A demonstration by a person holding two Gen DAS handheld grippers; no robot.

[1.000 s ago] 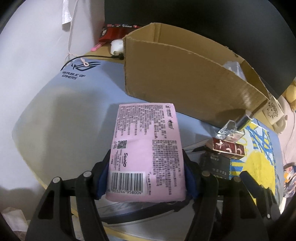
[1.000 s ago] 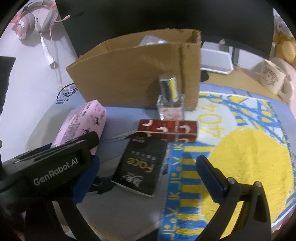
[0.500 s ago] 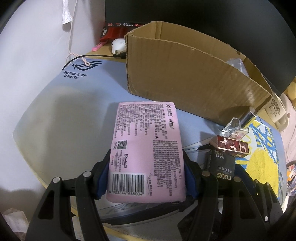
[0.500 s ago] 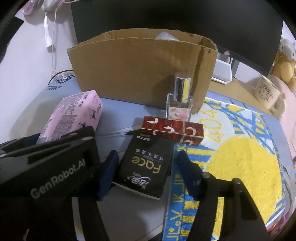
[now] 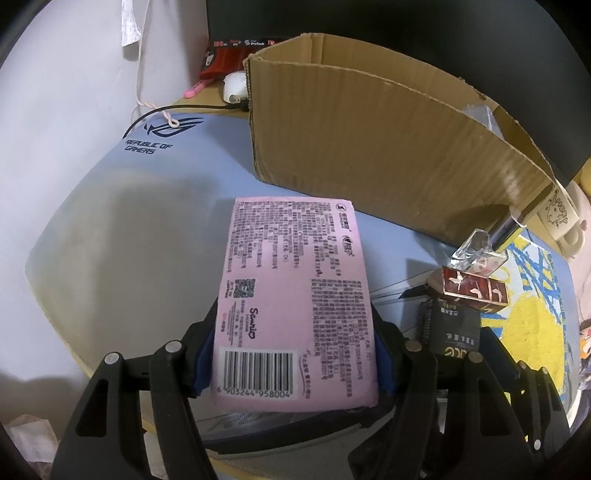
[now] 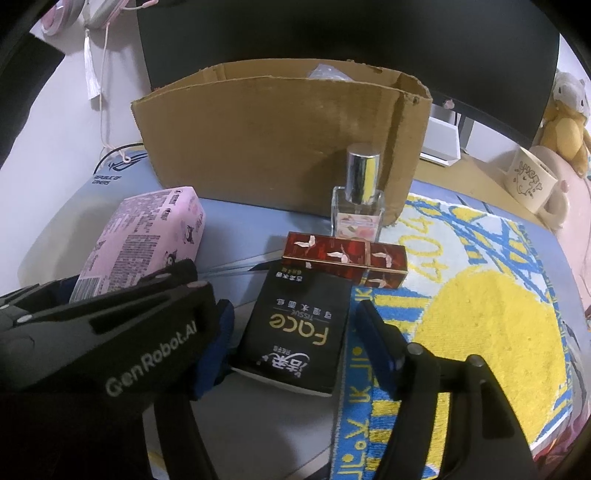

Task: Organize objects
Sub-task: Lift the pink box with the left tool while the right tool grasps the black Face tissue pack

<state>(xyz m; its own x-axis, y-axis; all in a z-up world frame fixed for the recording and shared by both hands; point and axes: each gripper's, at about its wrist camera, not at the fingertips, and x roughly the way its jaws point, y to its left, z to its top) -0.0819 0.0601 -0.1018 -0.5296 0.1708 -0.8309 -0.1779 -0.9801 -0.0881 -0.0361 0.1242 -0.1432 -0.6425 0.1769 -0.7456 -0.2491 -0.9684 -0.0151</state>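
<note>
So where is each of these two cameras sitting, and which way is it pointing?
Left wrist: on the left gripper, looking down its fingers at the pink pack they clamp.
Right wrist: on the right gripper, looking down at the black tissue pack between its fingers, which have just been moving.
Shared: both packs and the cardboard box.

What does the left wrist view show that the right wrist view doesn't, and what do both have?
Left wrist only: the barcode face of the pink tissue pack clamped between the left gripper pads, plus a white mouse behind the cardboard box. Right wrist only: the right gripper straddling the black Face tissue pack, a headset and a plush toy. Both: box, perfume bottle, red case, mug, yellow-and-blue towel.
</note>
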